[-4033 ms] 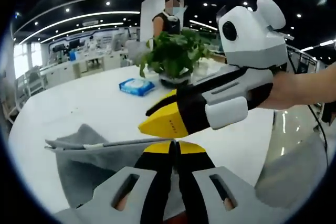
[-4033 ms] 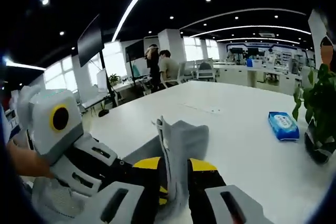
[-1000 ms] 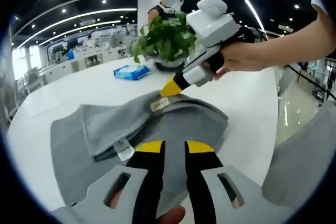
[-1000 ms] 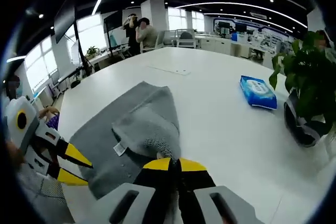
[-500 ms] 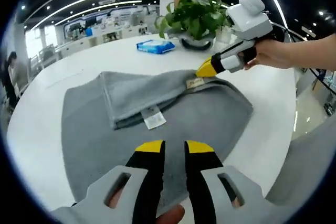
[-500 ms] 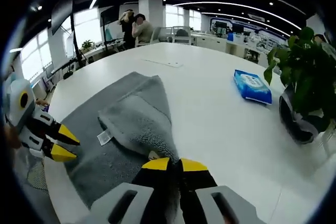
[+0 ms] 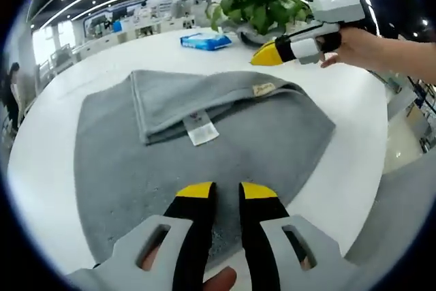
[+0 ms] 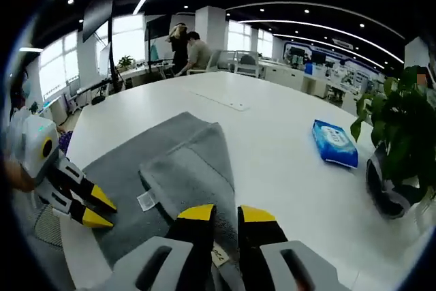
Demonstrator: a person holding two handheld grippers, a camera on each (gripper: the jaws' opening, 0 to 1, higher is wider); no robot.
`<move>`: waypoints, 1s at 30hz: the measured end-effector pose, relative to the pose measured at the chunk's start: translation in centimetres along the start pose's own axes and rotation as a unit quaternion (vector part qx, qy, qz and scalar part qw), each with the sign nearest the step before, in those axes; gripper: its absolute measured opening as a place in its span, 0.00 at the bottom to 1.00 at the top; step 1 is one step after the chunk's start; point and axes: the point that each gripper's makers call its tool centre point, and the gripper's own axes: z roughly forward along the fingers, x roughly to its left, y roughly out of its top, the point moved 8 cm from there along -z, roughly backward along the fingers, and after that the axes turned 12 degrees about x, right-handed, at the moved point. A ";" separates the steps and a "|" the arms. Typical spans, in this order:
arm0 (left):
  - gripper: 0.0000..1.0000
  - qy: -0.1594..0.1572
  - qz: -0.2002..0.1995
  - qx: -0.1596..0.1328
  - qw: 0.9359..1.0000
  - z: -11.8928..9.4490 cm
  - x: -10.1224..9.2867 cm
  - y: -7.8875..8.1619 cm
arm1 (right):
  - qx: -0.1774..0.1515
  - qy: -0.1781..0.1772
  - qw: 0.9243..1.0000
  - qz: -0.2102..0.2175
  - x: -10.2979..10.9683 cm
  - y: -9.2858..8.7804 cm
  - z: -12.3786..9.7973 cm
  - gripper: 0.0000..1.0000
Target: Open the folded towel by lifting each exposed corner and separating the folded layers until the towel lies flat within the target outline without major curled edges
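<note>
A: Where do we stand with the grey towel (image 7: 204, 141)?

B: We have it spread over most of the white table (image 7: 82, 59), across the middle of the left gripper view. One flap (image 7: 197, 100) lies doubled back over it in the upper centre of that frame, with a white care label (image 7: 199, 129) at its edge and a small tan tag (image 7: 261, 89) near its right end.

A: So we aren't done.

B: No. We judge the big unfolding done and one layer left to turn out. The lower right edge (image 7: 320, 134) looks slightly lifted, though the fisheye bends it, so we can't be sure. We can't make out any target outline either.

A: And our claws?

B: Our left gripper (image 7: 218, 199) sits at bottom centre over the near hem, jaws parted a little, nothing between them. Our right gripper (image 8: 218, 219) is at bottom centre of the right gripper view, jaws apart, just above the flap's corner and holding nothing; in the left gripper view it (image 7: 269, 54) hangs at upper right, clear of the cloth.
</note>
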 end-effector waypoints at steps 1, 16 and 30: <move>0.13 0.000 0.000 0.001 1.000 0.0 0.0 0.0 | -0.003 0.008 1.000 -0.003 0.5 0.4 0.2 0.10; 0.14 -0.014 -0.009 0.002 1.000 0.0 0.3 0.0 | 0.041 0.075 0.989 -0.121 8.1 1.9 7.3 0.14; 0.14 -0.019 -0.018 -0.001 1.000 -0.2 0.2 0.0 | 0.048 0.018 0.965 -0.256 8.6 1.6 9.3 0.08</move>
